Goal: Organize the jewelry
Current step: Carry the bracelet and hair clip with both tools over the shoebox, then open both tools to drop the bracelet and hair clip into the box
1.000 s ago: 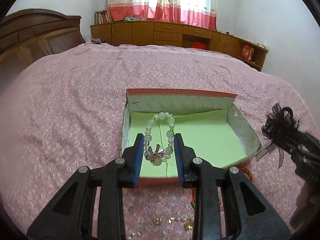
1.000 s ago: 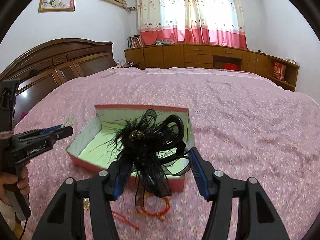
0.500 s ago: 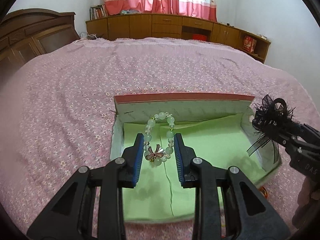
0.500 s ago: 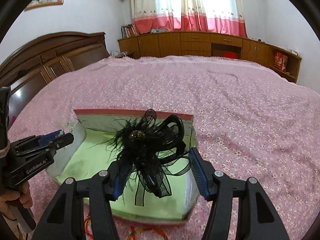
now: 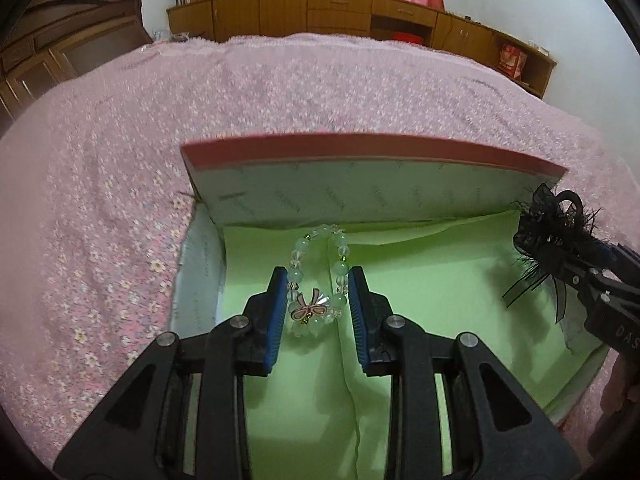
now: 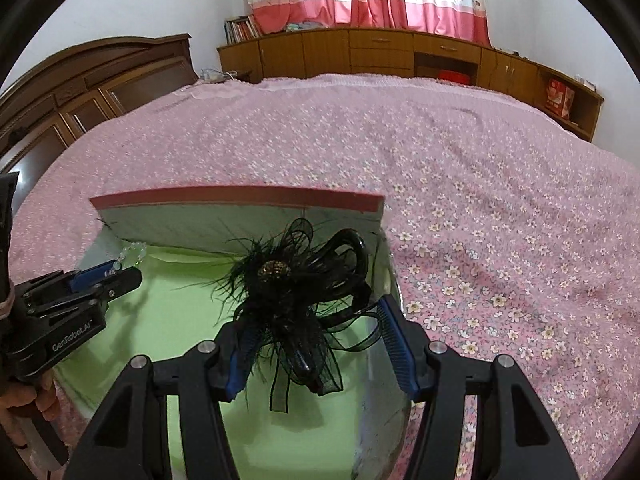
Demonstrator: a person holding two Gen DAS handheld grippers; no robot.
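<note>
My left gripper [image 5: 318, 300] is shut on a pale green bead bracelet [image 5: 320, 276] with a pink bow charm, held above the green lining of an open box [image 5: 376, 152]. Its bead loop sticks out past the fingertips. My right gripper [image 6: 312, 332] is shut on a black feathered hair clip [image 6: 296, 284] with a gold centre, over the right side of the same box [image 6: 236, 196]. In the left wrist view the right gripper [image 5: 560, 256] and clip come in from the right edge. In the right wrist view the left gripper [image 6: 120, 276] with the bracelet [image 6: 132, 252] comes in from the left.
The box sits on a bed with a pink flowered cover [image 6: 460, 168]. A dark wooden headboard [image 6: 80, 84] stands at the left and wooden cabinets [image 6: 380, 52] line the far wall. A person's hand [image 6: 24, 404] holds the left gripper's handle.
Both grippers have moved forward and down, from the box's near edge to over its green lining. The loose jewelry on the bed in front of the box has dropped out of view.
</note>
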